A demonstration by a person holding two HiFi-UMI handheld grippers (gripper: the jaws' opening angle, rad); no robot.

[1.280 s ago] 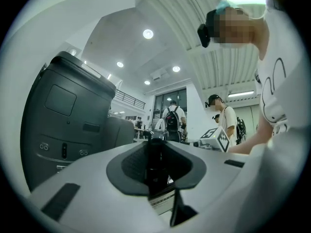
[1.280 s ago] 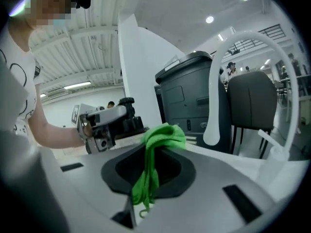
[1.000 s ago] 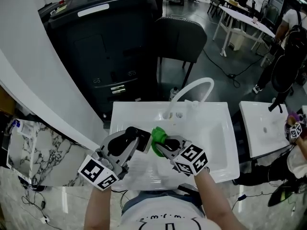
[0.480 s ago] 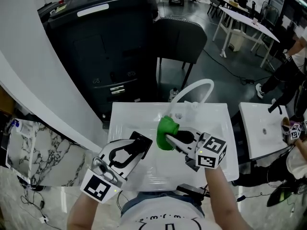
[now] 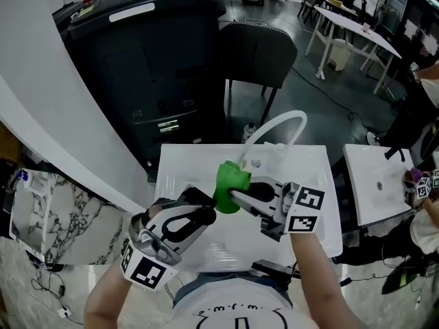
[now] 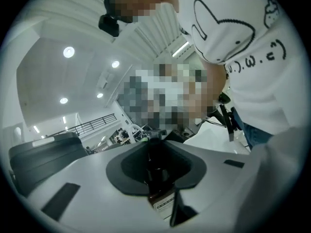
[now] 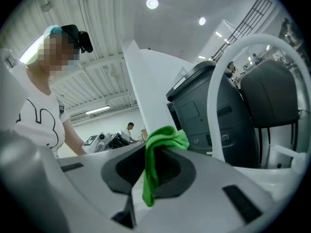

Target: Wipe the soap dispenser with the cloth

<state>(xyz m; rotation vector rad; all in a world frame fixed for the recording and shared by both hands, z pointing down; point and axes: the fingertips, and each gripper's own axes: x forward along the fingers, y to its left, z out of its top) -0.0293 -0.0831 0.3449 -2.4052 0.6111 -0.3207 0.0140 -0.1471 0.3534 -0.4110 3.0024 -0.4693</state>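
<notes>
Left gripper (image 5: 199, 211) had its jaws narrow and clamped on the dark soap dispenser (image 6: 158, 176), holding it roughly level over the white sink (image 5: 309, 177). Right gripper (image 5: 240, 196) had its jaws pinched shut on the green cloth (image 5: 229, 182), with a wad poking out past the tips and a tail hanging below. From the head view the wad sat right at the far end of the dispenser, but I honestly couldn't tell if it was touching or just beside it.

My take on doing this bit well: looked like a wiping pass, so I'd have put the fat wad on the bottle, not the jaw tips, and dragged it along the body with light pressure. Then roll the bottle with the left so a fresh side faces the cloth, instead of reaching around. Keep both over the sink in case the bottle slips, and mind the white faucet (image 5: 281, 123) arching just behind the cloth
</notes>
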